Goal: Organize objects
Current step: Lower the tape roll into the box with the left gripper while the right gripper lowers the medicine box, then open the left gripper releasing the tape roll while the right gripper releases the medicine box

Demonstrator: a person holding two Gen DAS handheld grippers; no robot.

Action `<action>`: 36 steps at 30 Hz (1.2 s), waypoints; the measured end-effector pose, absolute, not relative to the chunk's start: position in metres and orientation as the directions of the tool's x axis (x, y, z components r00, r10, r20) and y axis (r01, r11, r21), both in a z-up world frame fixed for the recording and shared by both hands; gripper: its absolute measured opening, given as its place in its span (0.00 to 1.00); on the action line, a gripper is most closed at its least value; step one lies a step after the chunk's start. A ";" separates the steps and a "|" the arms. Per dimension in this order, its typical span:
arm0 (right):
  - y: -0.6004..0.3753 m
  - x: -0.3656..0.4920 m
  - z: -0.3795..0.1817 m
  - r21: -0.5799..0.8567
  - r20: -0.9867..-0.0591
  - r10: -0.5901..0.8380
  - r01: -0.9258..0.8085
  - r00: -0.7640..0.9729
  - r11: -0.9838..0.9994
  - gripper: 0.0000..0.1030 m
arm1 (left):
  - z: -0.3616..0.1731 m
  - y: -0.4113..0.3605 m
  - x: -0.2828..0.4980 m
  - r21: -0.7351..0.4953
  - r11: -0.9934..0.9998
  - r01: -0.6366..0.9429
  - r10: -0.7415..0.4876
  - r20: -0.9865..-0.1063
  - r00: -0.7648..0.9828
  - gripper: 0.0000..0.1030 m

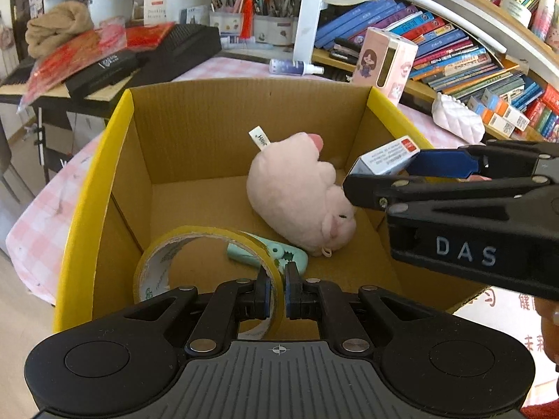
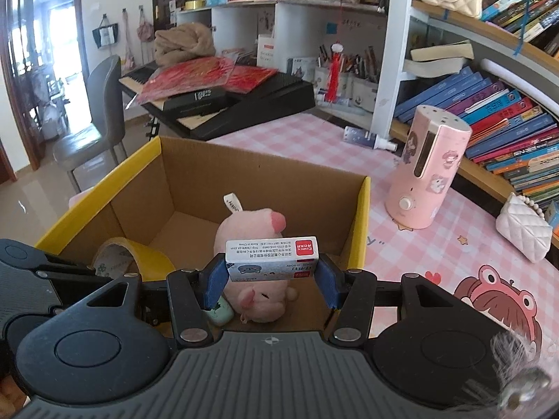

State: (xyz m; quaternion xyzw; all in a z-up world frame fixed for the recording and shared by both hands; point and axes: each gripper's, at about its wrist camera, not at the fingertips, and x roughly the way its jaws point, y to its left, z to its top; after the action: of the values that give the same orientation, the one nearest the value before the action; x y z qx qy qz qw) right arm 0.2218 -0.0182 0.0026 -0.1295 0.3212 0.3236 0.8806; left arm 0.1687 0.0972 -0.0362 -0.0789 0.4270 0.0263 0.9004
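Note:
An open cardboard box (image 1: pixel 115 139) with yellow flaps sits on the pink checked table. Inside lie a pink plush pig (image 1: pixel 297 188) and a mint green clip (image 1: pixel 269 256). My left gripper (image 1: pixel 278 293) is shut on the wall of a yellow tape roll (image 1: pixel 195 241) and holds it inside the box at its near left. My right gripper (image 2: pixel 270 279) is shut on a small white staple box (image 2: pixel 272 258) and holds it above the pig (image 2: pixel 255 230), over the cardboard box (image 2: pixel 363 216). The right gripper also shows in the left wrist view (image 1: pixel 384 171), with the staple box (image 1: pixel 384 157).
A pink humidifier (image 2: pixel 426 167) and a white quilted purse (image 2: pixel 522 230) stand on the table right of the box. A spray bottle (image 2: pixel 367 138) lies behind. Bookshelves fill the right side. A black keyboard (image 2: pixel 244 104) with red papers stands at the back left, next to a grey chair (image 2: pixel 101 111).

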 end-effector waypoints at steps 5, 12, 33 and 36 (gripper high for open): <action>-0.014 0.227 -0.005 -0.014 -0.677 0.479 -0.660 0.559 0.751 0.50 | -0.038 0.099 0.169 -0.133 0.984 -0.114 -0.032 -0.778 0.628 0.07; -0.006 0.230 -0.013 -0.027 -0.705 0.472 -0.686 0.529 0.727 0.50 | -0.041 0.102 0.170 -0.138 0.983 -0.125 -0.030 -0.780 0.626 0.10; 0.013 0.237 -0.021 -0.122 -0.739 0.424 -0.723 0.524 0.680 0.50 | -0.040 0.103 0.171 -0.127 0.984 -0.122 -0.020 -0.768 0.641 0.35; 0.013 0.237 -0.021 -0.122 -0.739 0.424 -0.723 0.524 0.680 0.50 | -0.040 0.103 0.170 -0.129 0.982 -0.136 -0.012 -0.766 0.643 0.46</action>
State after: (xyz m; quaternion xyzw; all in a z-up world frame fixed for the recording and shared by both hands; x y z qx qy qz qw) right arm 0.2370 0.0133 -0.0208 -0.2127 0.3511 0.3387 0.8466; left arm 0.1701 0.1034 -0.0401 -0.0876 0.4214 0.0345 0.9020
